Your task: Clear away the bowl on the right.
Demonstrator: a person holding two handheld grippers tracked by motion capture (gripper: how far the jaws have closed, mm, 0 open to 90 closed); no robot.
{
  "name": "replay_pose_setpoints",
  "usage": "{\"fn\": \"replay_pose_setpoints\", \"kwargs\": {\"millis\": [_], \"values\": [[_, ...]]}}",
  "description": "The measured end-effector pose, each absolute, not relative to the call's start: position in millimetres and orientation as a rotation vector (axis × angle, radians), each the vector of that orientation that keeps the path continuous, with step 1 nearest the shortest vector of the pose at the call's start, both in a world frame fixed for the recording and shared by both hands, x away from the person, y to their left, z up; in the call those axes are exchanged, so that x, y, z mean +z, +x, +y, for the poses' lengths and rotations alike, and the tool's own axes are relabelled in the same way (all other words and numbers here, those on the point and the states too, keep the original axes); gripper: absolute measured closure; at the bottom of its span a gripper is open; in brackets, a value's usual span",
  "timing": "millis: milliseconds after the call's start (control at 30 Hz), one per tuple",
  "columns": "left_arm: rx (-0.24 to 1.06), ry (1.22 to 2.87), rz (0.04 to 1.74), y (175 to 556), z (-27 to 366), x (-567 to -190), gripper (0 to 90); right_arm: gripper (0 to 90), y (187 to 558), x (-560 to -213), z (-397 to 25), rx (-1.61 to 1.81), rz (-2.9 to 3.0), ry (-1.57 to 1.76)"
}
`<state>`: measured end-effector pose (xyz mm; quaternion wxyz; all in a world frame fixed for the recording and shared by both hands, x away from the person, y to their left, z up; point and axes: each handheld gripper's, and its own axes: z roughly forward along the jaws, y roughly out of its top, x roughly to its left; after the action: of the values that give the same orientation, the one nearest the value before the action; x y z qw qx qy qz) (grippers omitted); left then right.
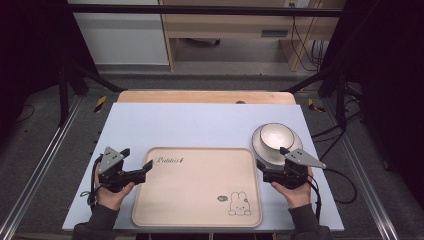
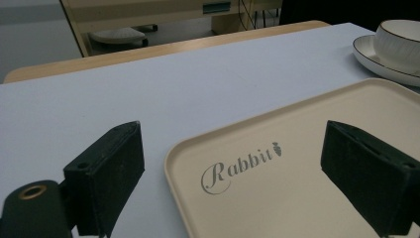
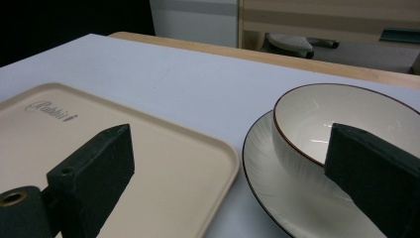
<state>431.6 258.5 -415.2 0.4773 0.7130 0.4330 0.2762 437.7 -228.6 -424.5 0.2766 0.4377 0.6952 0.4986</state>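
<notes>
From the high view I saw the worktop (image 1: 200,125) covered in a pale blue-grey sheet, with a strip of bare wood along its far edge. A beige tray (image 1: 200,187) lay flat near my side of it, the word "Rabbit" printed at its far-left corner and a small rabbit drawing at its near-right corner. Nothing lay on the tray.

My left tool (image 1: 137,167) sat at the tray's left edge, held in my left hand (image 1: 111,192). In the left gripper view its jaws stood wide apart with nothing between them; one jaw was over the bare sheet, the other over the tray, and the tray's rounded corner (image 2: 173,158) fell between them. I could not tell whether either jaw touched the surface.

My right tool (image 1: 270,162) was at the tray's right edge, held in my right hand (image 1: 295,192). Its jaws were also spread wide and gripped nothing. In the right gripper view one jaw hung over the tray (image 3: 148,163) and the other stood in front of the bowl (image 3: 341,124).

The bowl (image 1: 276,136) was white with a dark rim and stood upright on a matching white plate (image 1: 265,155), just beside the tray's far-right corner. The bowl looked empty.
</notes>
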Motion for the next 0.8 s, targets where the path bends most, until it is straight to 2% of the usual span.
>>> {"fn": "replay_pose_setpoints", "kwargs": {"millis": [800], "values": [[0.672, 1.736, 1.095, 436, 265, -424, 9.7, 10.5, 443, -412, -242, 1.314, 1.802, 1.269]]}}
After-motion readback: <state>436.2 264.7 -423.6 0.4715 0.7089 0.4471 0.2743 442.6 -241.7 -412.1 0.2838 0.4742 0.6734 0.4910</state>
